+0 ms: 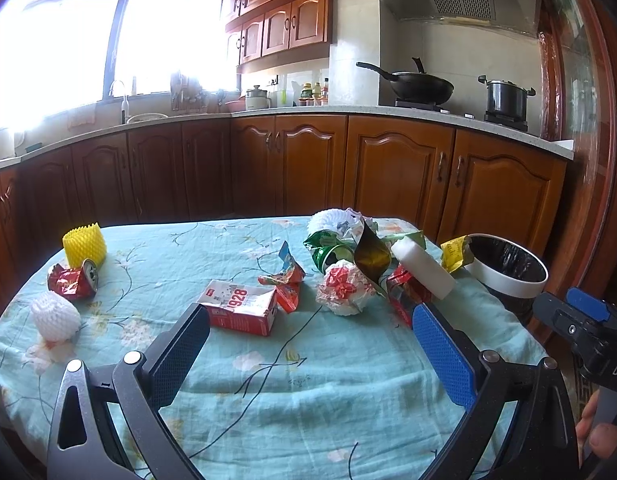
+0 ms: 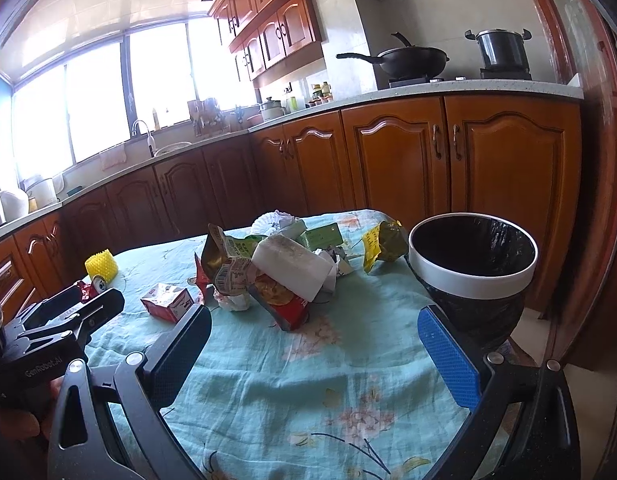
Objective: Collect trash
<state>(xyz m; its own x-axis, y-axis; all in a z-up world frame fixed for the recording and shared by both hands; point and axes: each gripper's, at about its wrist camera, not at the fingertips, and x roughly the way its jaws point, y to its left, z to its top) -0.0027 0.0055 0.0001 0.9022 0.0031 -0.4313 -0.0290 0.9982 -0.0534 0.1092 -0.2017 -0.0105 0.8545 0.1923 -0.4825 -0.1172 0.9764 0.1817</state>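
Note:
Trash lies scattered on a table with a light blue floral cloth (image 1: 308, 380). A red and white carton (image 1: 244, 310) lies just beyond my left gripper (image 1: 308, 328), which is open and empty above the cloth. A crumpled white and red wrapper (image 1: 344, 288), a white foam block (image 1: 422, 266), a crushed red can (image 1: 74, 280), a yellow foam net (image 1: 84, 246) and a white foam net (image 1: 54, 316) lie around. My right gripper (image 2: 314, 330) is open and empty, short of a red snack bag (image 2: 286, 300). A white-rimmed bin with a black liner (image 2: 472, 264) stands at the table's right edge.
Wooden kitchen cabinets (image 1: 388, 168) and a counter run behind the table. A wok (image 1: 420, 86) and a pot (image 1: 506, 98) sit on the stove. The right gripper shows at the right edge of the left wrist view (image 1: 588, 320); the left one shows at the left of the right wrist view (image 2: 68, 320).

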